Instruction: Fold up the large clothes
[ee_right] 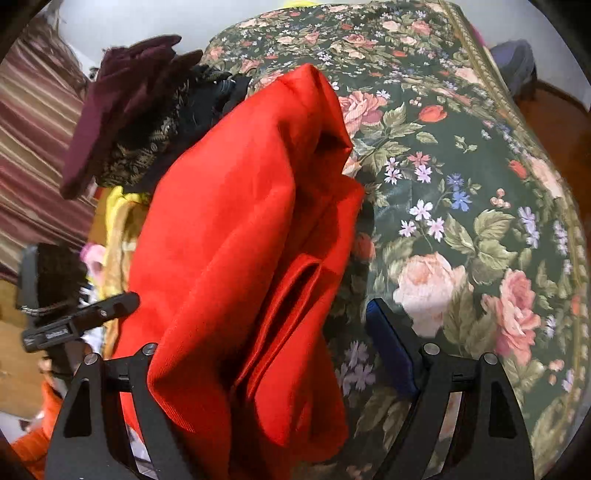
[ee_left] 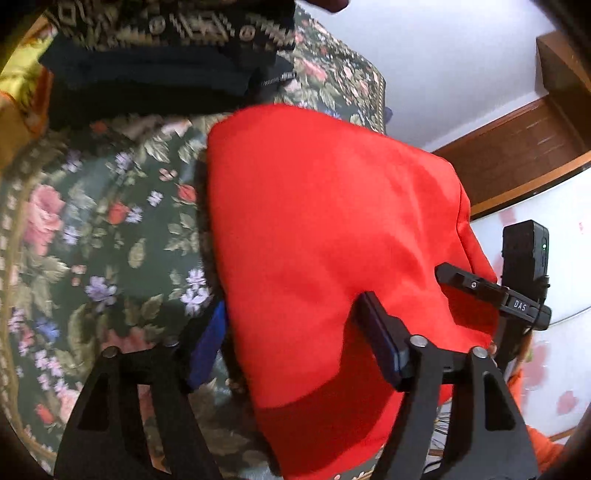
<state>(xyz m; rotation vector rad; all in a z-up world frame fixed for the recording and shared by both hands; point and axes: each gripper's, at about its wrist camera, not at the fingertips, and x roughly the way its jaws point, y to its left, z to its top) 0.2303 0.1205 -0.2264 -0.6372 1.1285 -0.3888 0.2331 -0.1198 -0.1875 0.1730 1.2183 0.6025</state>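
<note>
Folding a red garment on a bed w/ dark green floral bedspread, roughly mid-task by the look of it.

Lying folded into a thick multi-layer bundle atm, near edge hanging toward both grippers, far end resting on bedspread just short of a pile of other clothes. Showing in right wrist view: several stacked layers plus a pocket-like slit in the red garment, top corner sticking up loose (not flat, not squared off).

Left gripper: jaws standing wide apart, red cloth draped between them and over the right-hand finger; left-hand blue pad sitting clear of the fabric edge. Not pinching anything as far as visible → open.

Right gripper: jaws also spread wide, red bundle filling the gap and covering the left-hand finger; right-hand blue pad standing apart from cloth over bedspread. Reading as open too, no clamp seen.

Looking done: at least one or two folds in, garment already narrowed into a long strip-ish bundle.

Looking left: final fold(s), flattening that loose top corner, squaring edges, then moving to the pile. Also waiting: maroon piece and dark patterned fabric heaped at far end, so prob more items queued (can't tell if those are folded).

Motion blur on both views, so fine edge contact hard to confirm.
</note>
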